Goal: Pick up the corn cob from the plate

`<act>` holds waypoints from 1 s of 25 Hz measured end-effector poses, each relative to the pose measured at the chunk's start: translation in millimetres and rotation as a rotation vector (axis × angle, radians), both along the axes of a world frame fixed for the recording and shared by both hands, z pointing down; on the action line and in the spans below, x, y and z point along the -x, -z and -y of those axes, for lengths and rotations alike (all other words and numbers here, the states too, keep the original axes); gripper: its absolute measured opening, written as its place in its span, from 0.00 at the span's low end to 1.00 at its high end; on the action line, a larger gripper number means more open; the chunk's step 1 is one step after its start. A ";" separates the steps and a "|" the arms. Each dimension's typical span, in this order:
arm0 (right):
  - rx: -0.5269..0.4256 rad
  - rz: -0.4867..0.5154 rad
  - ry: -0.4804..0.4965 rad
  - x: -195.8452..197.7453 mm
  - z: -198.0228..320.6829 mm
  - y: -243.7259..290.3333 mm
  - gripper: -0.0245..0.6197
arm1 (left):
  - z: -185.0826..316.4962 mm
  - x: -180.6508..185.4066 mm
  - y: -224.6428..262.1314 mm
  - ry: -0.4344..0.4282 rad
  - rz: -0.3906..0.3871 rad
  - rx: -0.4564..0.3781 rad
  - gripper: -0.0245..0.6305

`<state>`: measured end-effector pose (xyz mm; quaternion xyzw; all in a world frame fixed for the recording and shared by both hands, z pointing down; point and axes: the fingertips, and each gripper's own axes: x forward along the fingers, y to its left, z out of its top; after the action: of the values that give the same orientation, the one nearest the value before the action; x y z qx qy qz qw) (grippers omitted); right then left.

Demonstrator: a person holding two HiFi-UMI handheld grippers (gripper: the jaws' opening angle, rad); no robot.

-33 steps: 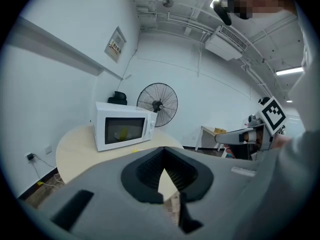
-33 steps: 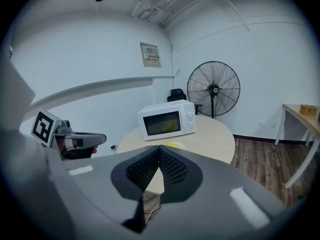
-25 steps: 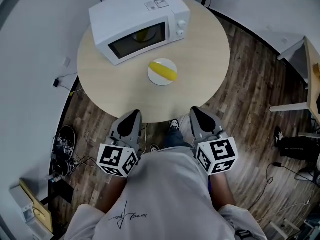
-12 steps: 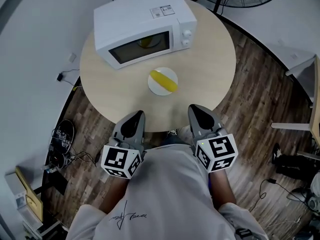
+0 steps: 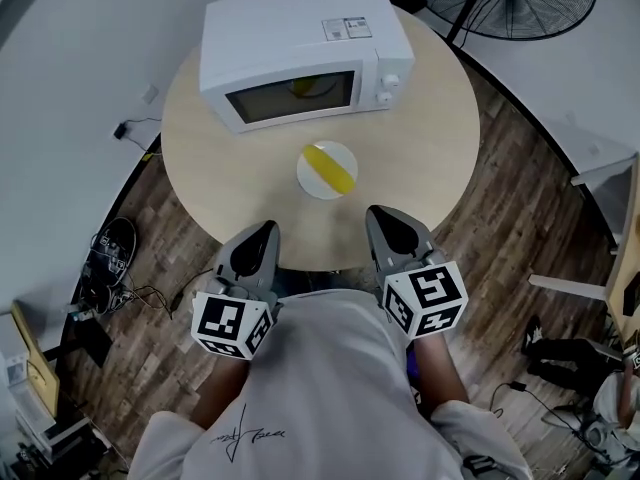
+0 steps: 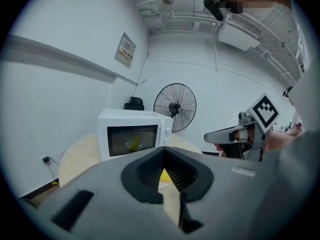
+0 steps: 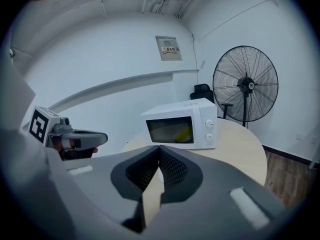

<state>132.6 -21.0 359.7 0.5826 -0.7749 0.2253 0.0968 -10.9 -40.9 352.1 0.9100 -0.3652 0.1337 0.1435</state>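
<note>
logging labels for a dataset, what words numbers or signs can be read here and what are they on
No text here can be read.
Sticker on top of the microwave: print too small to read.
Wall sign: blurred, unreadable.
Scribbled print on the person's shirt: not legible.
Cube markers: black-and-white patterns, no letters.

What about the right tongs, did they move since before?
Yes. The right tongs moved forward over the table's near edge, toward the plate.
</note>
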 end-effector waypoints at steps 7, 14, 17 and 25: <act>0.022 -0.003 0.039 4.3 18.3 -6.7 0.08 | 13.4 8.7 -1.1 0.040 -0.014 0.011 0.03; 0.041 -0.024 0.055 5.7 41.5 -11.5 0.09 | 29.8 10.3 -9.0 0.035 -0.019 0.037 0.03; 0.049 -0.033 0.071 7.5 50.3 -12.1 0.09 | 36.7 9.3 -6.9 0.030 -0.022 0.037 0.03; 0.077 -0.037 0.117 16.1 71.0 -21.0 0.09 | 46.4 12.3 -7.2 0.036 -0.021 0.049 0.03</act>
<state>116.5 -92.0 380.7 0.5363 -0.7964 0.2382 0.1464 -23.2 -87.3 359.3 0.9008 -0.3768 0.1306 0.1720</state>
